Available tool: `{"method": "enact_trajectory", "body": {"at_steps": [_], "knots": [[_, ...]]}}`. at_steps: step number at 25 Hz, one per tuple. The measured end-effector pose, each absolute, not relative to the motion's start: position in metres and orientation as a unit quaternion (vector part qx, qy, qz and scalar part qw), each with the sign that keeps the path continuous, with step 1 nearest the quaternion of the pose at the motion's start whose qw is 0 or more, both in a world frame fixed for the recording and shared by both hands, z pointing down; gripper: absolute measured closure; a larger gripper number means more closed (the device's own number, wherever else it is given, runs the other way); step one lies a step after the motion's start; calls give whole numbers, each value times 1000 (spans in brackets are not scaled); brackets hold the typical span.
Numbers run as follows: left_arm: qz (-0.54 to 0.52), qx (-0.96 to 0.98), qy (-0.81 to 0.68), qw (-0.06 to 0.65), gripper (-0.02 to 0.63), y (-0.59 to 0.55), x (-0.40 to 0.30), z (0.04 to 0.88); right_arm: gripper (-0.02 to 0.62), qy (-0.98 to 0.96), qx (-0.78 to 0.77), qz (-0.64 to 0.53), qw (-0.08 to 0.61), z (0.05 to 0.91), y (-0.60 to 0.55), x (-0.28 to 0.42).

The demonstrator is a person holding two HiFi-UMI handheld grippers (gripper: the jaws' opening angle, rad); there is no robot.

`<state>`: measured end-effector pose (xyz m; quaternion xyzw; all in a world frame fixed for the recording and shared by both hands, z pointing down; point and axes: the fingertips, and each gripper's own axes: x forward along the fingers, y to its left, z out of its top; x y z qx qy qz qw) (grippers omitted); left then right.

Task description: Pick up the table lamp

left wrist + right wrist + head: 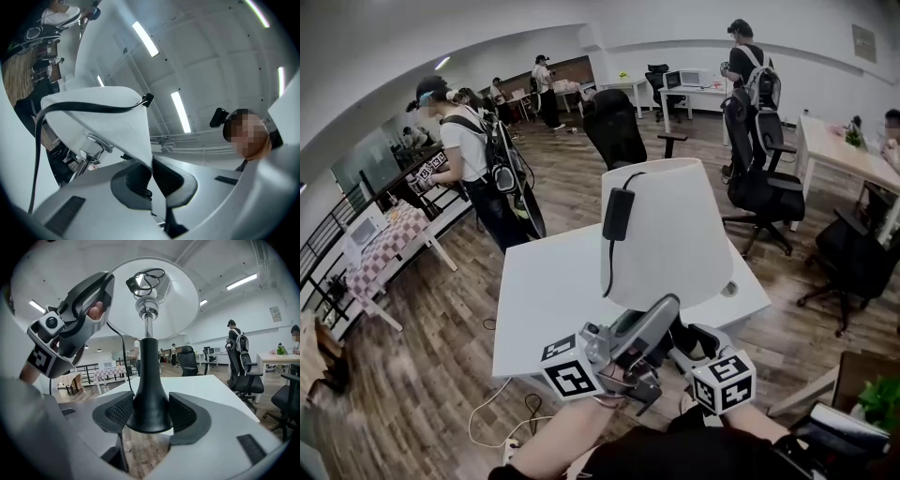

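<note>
The table lamp has a white shade [667, 230], a chrome stem and a flared black base [149, 394]. A black cord with an inline switch [618, 214] hangs down the shade. My left gripper [667, 307] is shut on the shade's lower rim [143, 140], which runs between its pads. In the right gripper view this left gripper [82, 315] shows at the shade's left edge. My right gripper [150, 416] is shut on the black base. The base hangs over wood floor, just in front of the white table [548, 286]. In the head view the shade hides most of my right gripper [692, 339].
Black office chairs [764, 183] stand to the right and behind the table. Several people [473, 155] stand further back among other desks [839, 150]. A green plant [881, 401] is at the bottom right. A cable lies on the floor [492, 412].
</note>
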<state>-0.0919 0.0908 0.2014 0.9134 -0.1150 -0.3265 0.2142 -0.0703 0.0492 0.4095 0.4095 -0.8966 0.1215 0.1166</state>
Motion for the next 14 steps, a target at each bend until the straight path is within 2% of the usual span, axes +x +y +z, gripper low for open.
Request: {"method": "enact_trajectory", "body": {"at_steps": [14], "knots": [[-330,910,-125,217,589,87,-105,213,350,-900,396,130,124,421,49,-87]]}}
